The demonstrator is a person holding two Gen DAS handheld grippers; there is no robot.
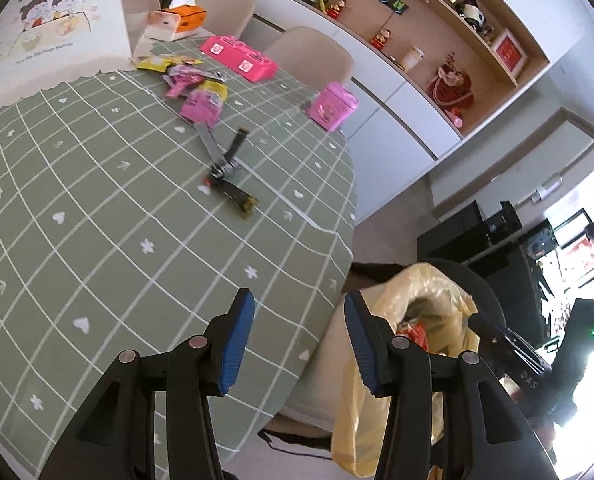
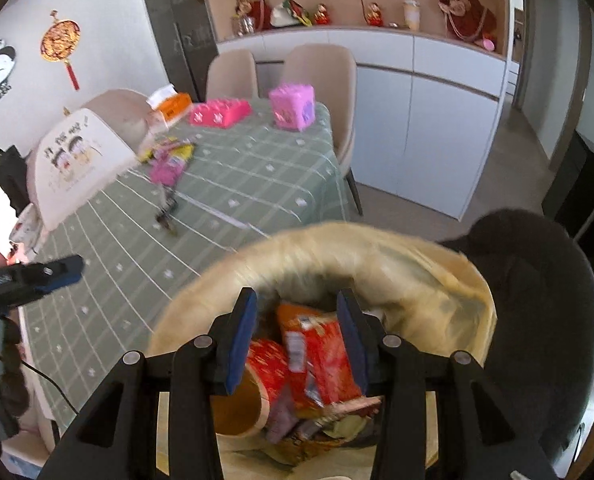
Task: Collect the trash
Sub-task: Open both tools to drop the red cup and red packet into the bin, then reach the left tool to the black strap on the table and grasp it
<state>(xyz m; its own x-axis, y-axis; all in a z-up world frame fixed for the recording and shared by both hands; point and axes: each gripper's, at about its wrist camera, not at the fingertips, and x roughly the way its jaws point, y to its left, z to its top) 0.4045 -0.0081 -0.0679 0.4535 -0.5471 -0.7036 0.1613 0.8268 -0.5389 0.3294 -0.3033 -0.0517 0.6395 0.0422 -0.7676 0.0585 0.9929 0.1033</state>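
While right hand-held gripper (image 2: pixel 293 336) hangs over bin bag (image 2: pixel 437 280), jaws apart, empty; left hand-held gripper (image 1: pixel 299 344) nearer surface (image 1: pixel 97 208), jaws apart, empty. Dark wrapper (image 1: pixel 239 198) ahead, up-left of left gripper, long axis diagonal. Pink wrappers (image 1: pixel 201 100) farther back.

Your near stretch of green tablecloth (image 1: pixel 97 208) lies bare. Farther on, wrappers (image 1: pixel 193 84) and dark strips (image 1: pixel 227 168) block the middle; pink boxes (image 1: pixel 239 58) line the far edge.
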